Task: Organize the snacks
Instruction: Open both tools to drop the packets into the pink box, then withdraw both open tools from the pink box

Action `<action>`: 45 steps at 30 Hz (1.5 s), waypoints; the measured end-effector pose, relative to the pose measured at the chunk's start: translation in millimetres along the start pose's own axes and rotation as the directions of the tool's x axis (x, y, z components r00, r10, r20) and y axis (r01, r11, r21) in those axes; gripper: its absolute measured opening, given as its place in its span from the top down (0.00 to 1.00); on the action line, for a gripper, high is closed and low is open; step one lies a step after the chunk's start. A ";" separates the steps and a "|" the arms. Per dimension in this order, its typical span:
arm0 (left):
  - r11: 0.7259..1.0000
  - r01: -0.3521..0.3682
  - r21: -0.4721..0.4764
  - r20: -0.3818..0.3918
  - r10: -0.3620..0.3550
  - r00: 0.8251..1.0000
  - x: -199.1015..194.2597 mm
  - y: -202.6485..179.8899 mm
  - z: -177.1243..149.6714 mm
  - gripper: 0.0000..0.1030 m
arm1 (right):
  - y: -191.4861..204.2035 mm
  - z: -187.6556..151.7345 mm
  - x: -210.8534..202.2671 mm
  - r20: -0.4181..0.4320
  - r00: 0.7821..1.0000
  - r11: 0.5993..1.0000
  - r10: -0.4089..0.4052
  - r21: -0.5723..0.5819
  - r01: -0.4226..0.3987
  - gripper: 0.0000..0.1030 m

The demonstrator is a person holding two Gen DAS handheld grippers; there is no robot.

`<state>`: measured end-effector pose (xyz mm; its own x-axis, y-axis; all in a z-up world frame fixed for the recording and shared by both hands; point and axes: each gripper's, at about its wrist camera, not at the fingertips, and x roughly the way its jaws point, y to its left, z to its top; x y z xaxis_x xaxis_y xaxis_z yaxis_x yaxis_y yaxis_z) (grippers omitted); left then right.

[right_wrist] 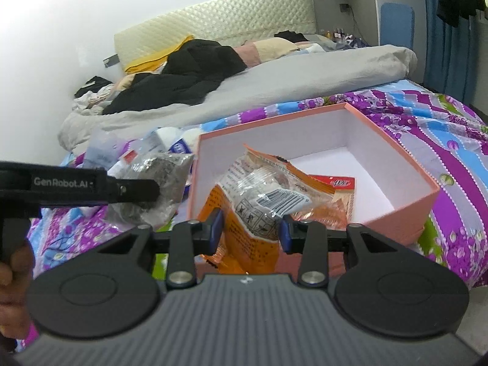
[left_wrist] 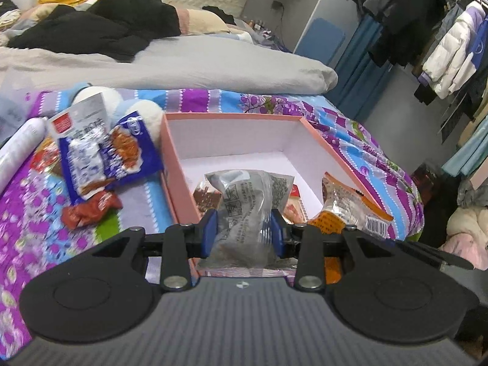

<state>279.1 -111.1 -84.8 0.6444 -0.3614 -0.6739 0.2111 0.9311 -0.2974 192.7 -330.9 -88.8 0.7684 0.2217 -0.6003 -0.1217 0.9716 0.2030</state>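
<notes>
Patterned purple and blue bedding [left_wrist: 39, 213] serves as the work surface, with a rumpled grey duvet [left_wrist: 183, 61] and dark clothes heaped behind it. Farthest left in the left wrist view lies the unsorted pile: a white tube-shaped pack [left_wrist: 18, 149], blue snack packets [left_wrist: 122, 152] leaning on one another, and a red wrapper [left_wrist: 91, 210] just below them, all outside the box and presumably waiting their turn. Next comes the pink box [left_wrist: 170, 164], open-topped with a white inside, set close beside the pile so each carry is short; a few packets already lie on its floor. At its near edge the left gripper [left_wrist: 243, 231] is clamped on a grey clear-plastic snack bag [left_wrist: 244, 201], the blue pads pinching its crumpled middle, seemingly so the slack bag hangs steady on its way over the rim. Further right, the right gripper [right_wrist: 250, 228] is closed on an orange snack bag [right_wrist: 259, 195], gripping it low so that its upper end juts over the box's interior. Both bags look ready to be let go inside. Far right, coats [left_wrist: 451, 52] hang on a rack.
</notes>
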 end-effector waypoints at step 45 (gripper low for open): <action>0.999 -0.019 0.039 0.066 0.016 0.998 -36.5 4.8 11.2 0.50 | 6.1 16.5 15.1 -0.018 0.998 0.998 0.064 -0.021 -0.065 0.45</action>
<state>264.8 -92.9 -54.1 0.6946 -0.3423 -0.6327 0.2279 0.9389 -0.2578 214.0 -323.0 -83.8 0.7475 0.2853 -0.5999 -0.1842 0.9567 0.2255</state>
